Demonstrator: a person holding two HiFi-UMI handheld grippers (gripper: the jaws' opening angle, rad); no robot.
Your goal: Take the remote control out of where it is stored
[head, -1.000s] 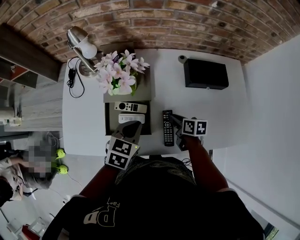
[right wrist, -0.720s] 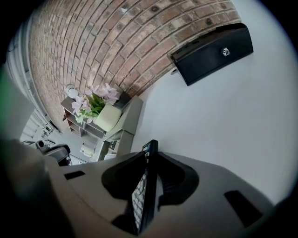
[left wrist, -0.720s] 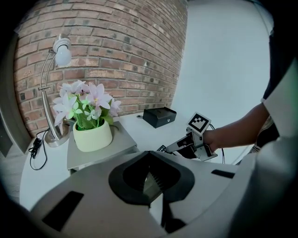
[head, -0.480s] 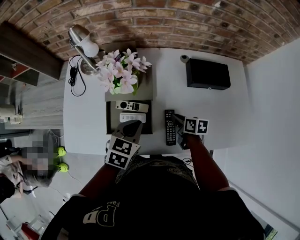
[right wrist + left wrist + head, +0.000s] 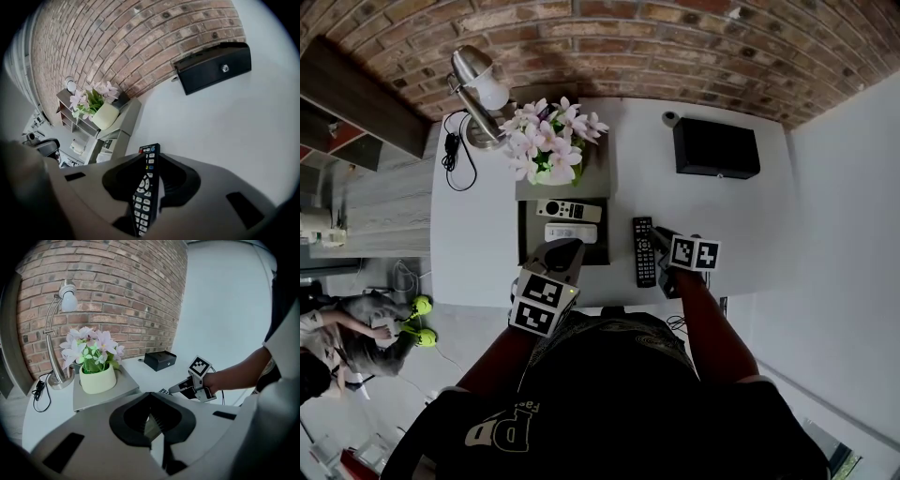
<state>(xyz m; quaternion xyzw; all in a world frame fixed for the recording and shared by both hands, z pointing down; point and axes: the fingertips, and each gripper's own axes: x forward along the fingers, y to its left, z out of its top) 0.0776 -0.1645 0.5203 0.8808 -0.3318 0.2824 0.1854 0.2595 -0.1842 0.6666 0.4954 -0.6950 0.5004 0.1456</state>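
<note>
Nearest, at the surface's (image 5: 487, 225) front edge: left gripper (image 5: 567, 248), jaws pressed together with nothing between them, tips over the front rim of the tray (image 5: 530, 246).

Right gripper (image 5: 657, 235): level with the left one and off to its right, lying lengthwise beside the black remote (image 5: 644, 251). Its own view shows the jaws pinching that remote, buttons visible, power-button end pointing away.

Black remote: out of the tray, on the bare white surface just right of it, long axis running front to back.

Tray: dark, shallow, rectangular. Contents, two white remotes lying crosswise: the nearer one (image 5: 570, 232) plain, the farther one (image 5: 568, 210) with a dark round button at its left end. They lie parallel and slightly apart.

Grey box (image 5: 592, 183): directly behind the tray, touching it. On top, a pale pot (image 5: 97, 379) holding pink-and-white flowers (image 5: 548, 141).

Lamp (image 5: 478, 80): metal, far left corner, bulb turned toward the flowers. A black cable (image 5: 450, 155) is looped beside its base.

Black box (image 5: 716, 148): far right, well apart from the tray. A small grey object (image 5: 669, 118) sits at its left rear corner.

Brick wall (image 5: 675, 47): behind the surface.

Change from half a second ago: none of note. Both grippers, the black remote and the tray contents keep their places relative to one another; only the framing has drifted slightly.
</note>
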